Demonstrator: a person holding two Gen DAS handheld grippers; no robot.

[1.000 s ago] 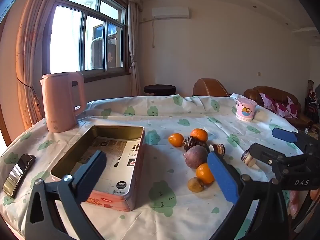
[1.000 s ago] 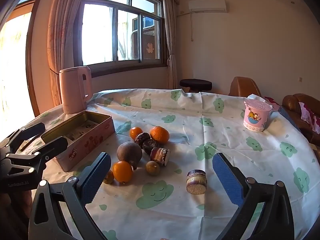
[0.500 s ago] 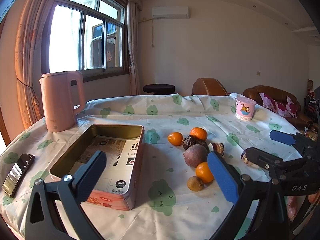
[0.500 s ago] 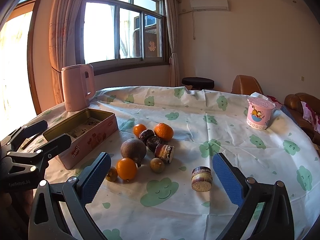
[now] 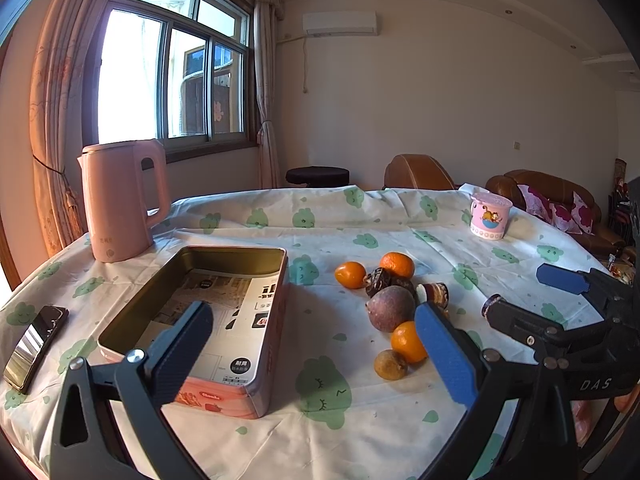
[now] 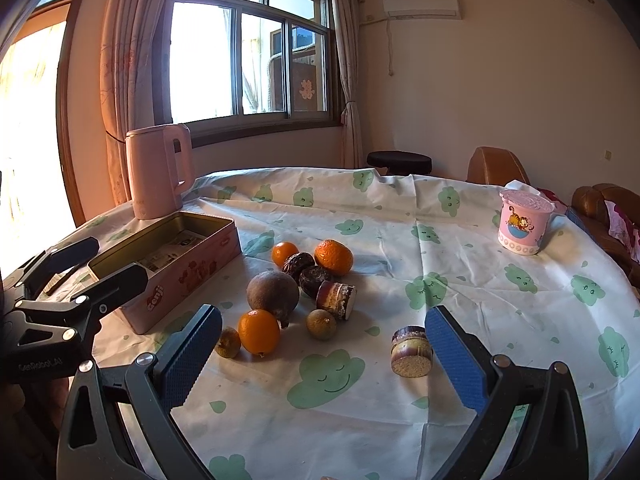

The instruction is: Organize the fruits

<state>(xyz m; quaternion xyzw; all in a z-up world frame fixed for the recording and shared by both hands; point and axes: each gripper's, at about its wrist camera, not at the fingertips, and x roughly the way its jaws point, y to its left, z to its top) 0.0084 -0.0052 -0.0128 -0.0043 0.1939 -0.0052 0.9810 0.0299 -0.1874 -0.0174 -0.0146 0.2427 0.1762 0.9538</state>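
Holding paper only — tin (image 5: 276, 304) | fruits (image 6: 280, 300) outside — on tablecloth (image 6: 460, 312)

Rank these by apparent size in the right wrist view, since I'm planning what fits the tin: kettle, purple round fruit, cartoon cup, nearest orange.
1. Kettle, although farthest.
2. Cartoon cup.
3. Purple round fruit.
4. Nearest orange.
Cup and purple fruit look similar; distance makes that uncertain.

"Genji" is printed on the pink tin's (image 6: 176, 276) side, and "DAS" on the right claw's (image 5: 560, 304) frame
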